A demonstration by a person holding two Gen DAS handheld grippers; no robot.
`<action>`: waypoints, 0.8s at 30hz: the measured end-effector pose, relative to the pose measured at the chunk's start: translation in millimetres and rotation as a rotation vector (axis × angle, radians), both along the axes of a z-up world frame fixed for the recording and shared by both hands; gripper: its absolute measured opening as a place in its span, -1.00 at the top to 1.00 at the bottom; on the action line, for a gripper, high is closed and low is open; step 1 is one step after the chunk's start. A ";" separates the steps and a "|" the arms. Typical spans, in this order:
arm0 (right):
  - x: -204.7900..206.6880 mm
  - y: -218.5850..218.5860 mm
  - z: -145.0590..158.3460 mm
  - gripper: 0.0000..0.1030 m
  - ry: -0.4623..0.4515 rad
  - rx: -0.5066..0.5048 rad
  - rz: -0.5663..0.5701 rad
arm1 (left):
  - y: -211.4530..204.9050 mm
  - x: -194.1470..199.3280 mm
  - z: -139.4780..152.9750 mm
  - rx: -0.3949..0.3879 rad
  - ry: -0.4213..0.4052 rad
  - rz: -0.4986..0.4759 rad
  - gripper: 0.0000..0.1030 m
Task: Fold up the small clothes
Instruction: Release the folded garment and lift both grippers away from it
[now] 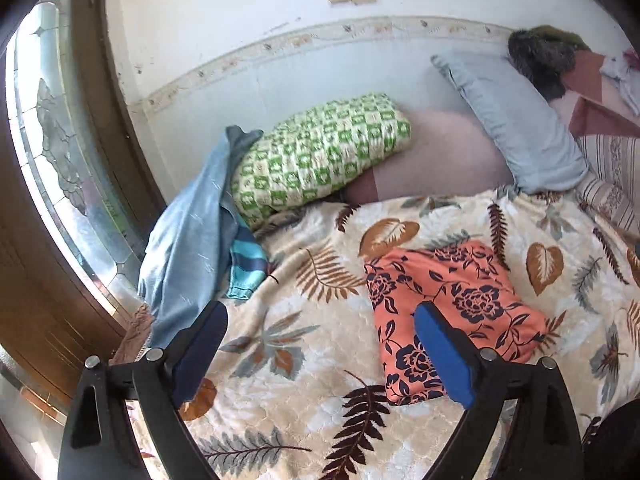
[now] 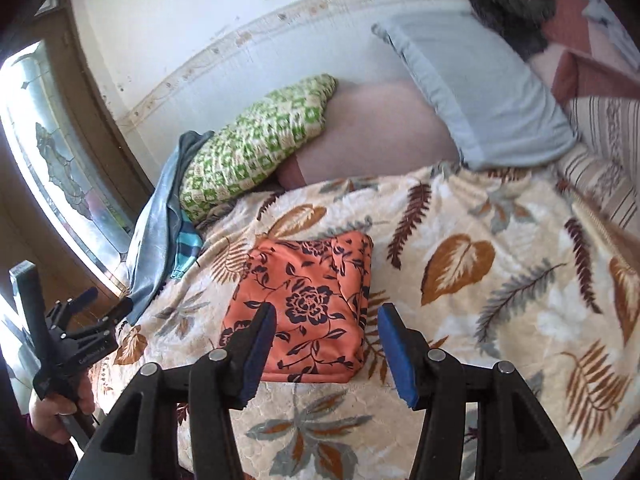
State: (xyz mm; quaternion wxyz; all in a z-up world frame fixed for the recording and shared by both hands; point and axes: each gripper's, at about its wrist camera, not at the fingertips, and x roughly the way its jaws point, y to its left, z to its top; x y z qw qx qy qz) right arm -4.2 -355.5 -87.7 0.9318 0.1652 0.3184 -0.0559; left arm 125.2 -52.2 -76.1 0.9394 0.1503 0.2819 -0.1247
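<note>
An orange garment with dark flower print lies folded into a rough square on the leaf-patterned blanket; it also shows in the right wrist view. My left gripper is open and empty, above the blanket just left of the garment. My right gripper is open and empty, its fingers straddling the garment's near right part without touching it. The left gripper shows at the left edge of the right wrist view, held in a hand.
A pile of blue clothes with a striped teal piece lies at the bed's left edge. A green checked cushion and a pale blue pillow lie against the wall. A glass door stands to the left.
</note>
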 end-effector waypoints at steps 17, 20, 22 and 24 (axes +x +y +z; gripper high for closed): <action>-75.8 102.3 73.4 -0.14 -0.126 -0.214 -0.008 | 56.4 -97.4 94.3 -0.100 -0.219 0.129 -1.00; -79.3 103.4 75.6 -0.14 -0.134 -0.214 -0.006 | 59.5 -103.7 100.7 -0.111 -0.232 0.128 -1.00; -82.2 104.3 77.7 -0.14 -0.139 -0.217 -0.010 | 61.2 -107.2 104.2 -0.119 -0.230 0.123 -1.00; -84.5 105.7 79.0 -0.14 -0.140 -0.216 -0.014 | 64.7 -110.1 106.7 -0.132 -0.230 0.126 -1.00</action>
